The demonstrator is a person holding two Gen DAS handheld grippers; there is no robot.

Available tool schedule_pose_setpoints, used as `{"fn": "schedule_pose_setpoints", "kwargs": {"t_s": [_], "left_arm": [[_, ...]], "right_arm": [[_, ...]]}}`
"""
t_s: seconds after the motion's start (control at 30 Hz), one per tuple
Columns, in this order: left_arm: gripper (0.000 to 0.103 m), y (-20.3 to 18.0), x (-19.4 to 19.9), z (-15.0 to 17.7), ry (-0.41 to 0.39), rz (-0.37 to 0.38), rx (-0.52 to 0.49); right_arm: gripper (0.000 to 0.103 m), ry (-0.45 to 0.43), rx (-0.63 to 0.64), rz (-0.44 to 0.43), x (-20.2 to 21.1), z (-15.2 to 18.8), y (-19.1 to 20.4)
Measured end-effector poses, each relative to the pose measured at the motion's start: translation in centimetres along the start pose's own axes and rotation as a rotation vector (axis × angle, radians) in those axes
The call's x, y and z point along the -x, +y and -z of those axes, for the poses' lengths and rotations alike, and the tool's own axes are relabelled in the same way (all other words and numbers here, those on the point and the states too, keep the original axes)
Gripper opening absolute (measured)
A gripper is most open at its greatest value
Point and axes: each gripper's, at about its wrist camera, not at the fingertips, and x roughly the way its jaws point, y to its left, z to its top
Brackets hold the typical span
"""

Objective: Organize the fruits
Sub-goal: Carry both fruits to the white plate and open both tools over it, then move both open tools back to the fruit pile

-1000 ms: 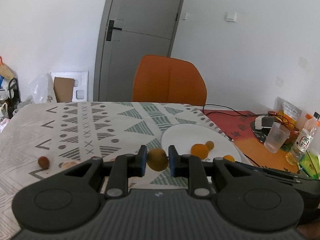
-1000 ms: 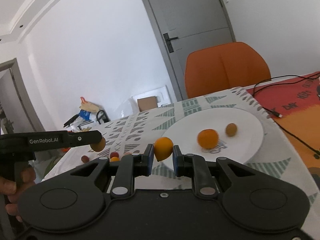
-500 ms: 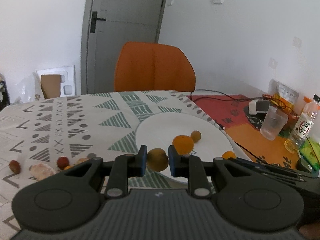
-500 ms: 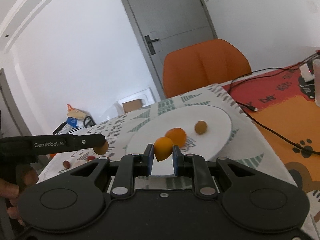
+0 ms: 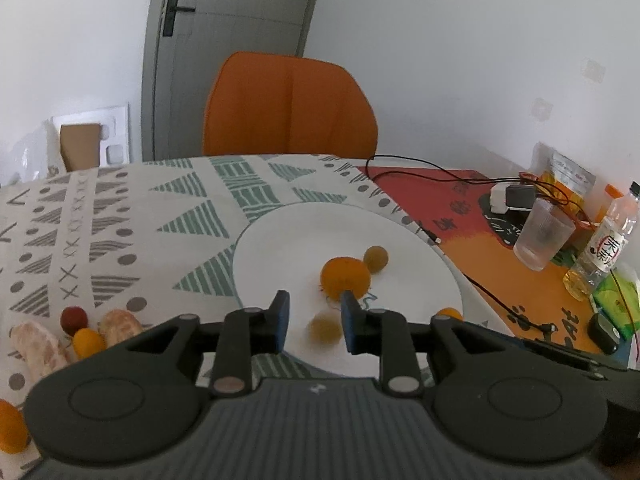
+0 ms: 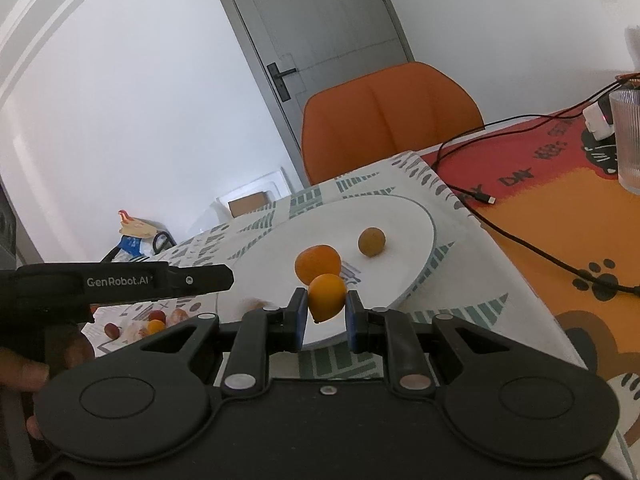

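A white plate (image 5: 300, 240) (image 6: 400, 216) on the patterned tablecloth holds an orange (image 5: 346, 278) (image 6: 318, 262) and a small brown fruit (image 5: 376, 257) (image 6: 371, 242). My left gripper (image 5: 314, 320) hangs over the plate's near part with its jaws opening. A second brown fruit (image 5: 324, 330), blurred, lies free between the pads and touches neither. My right gripper (image 6: 326, 312) is shut on a small orange kumquat (image 6: 326, 296) above the plate's near rim. The left gripper's finger (image 6: 200, 278) reaches in from the left in the right wrist view.
Loose fruits lie on the cloth to the left: a red one (image 5: 74, 317), a small orange one (image 5: 88, 342) and peeled segments (image 5: 120, 322). An orange chair (image 5: 290, 108) stands behind the table. A plastic cup (image 5: 542, 236), a bottle (image 5: 604, 248) and cables (image 6: 500, 224) occupy the right side.
Both grippers came closer to the plate and lower. The left jaws have parted and the brown fruit has slipped out of their grip. The right still grips its kumquat.
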Motion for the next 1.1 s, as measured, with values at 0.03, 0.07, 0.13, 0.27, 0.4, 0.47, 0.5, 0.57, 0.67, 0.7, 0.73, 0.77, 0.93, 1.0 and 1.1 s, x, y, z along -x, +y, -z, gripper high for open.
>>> {"fn": "schedule_pose_setpoints", "kwargs": {"t_s": [0.03,0.07,0.13,0.27,0.4,0.47,0.5,0.57,0.67,0.7,0.73,0.77,0.93,1.0,1.1], "left_arm": [[0.025,0.2,0.0,0.0,0.001,-0.004,0.004],[0.025,0.4,0.1,0.0,0.001,-0.009,0.006],[0.026,0.9,0.4,0.0,-0.001,-0.018,0.01],[0.034,2.2,1.3,0.0,-0.001,-0.033,0.036],[0.045,3.7,2.5,0.3,-0.019,-0.064,0.055],[0.052,4.4,3.2,0.3,-0.024,-0.077,0.068],[0.057,4.7,3.5,0.4,-0.028,-0.082,0.075],[0.065,5.3,4.3,0.3,-0.041,-0.096,0.083],[0.081,6.1,5.8,0.5,-0.077,-0.135,0.086],[0.084,6.3,6.3,0.6,-0.091,-0.148,0.087],[0.085,6.6,6.9,0.7,-0.102,-0.16,0.089],[0.086,6.9,7.3,0.8,-0.107,-0.169,0.09],[0.087,8.3,9.4,1.2,-0.131,-0.21,0.112],[0.087,8.8,10.3,1.3,-0.138,-0.217,0.123],[0.088,9.6,11.4,1.7,-0.148,-0.235,0.135]], "right_arm": [[0.018,0.002,0.0,0.0,-0.1,0.0,0.0],[0.018,0.006,0.002,0.0,-0.3,0.0,0.0],[0.018,0.012,0.007,0.0,-0.6,0.1,0.2],[0.018,0.016,0.006,-0.003,-1.2,-0.1,0.6],[0.021,0.011,0.011,0.002,-1.3,-0.2,1.0],[0.027,0.005,0.016,0.026,-1.2,-0.1,1.4],[0.027,0.008,0.022,0.034,-1.2,-0.1,1.6],[0.027,0.01,0.025,0.037,-1.2,-0.1,1.9],[0.027,0.015,0.031,0.025,-1.1,-0.1,2.6],[0.028,0.014,0.039,0.021,-1.1,-0.1,3.0],[0.028,0.013,0.046,0.017,-1.1,0.0,3.3],[0.029,0.012,0.056,0.013,-1.0,0.0,3.8],[0.046,0.0,0.097,0.001,-0.6,0.2,5.8],[0.052,-0.009,0.117,0.004,-0.4,0.4,6.5],[0.062,-0.011,0.122,0.0,-0.1,0.6,7.2]]}}
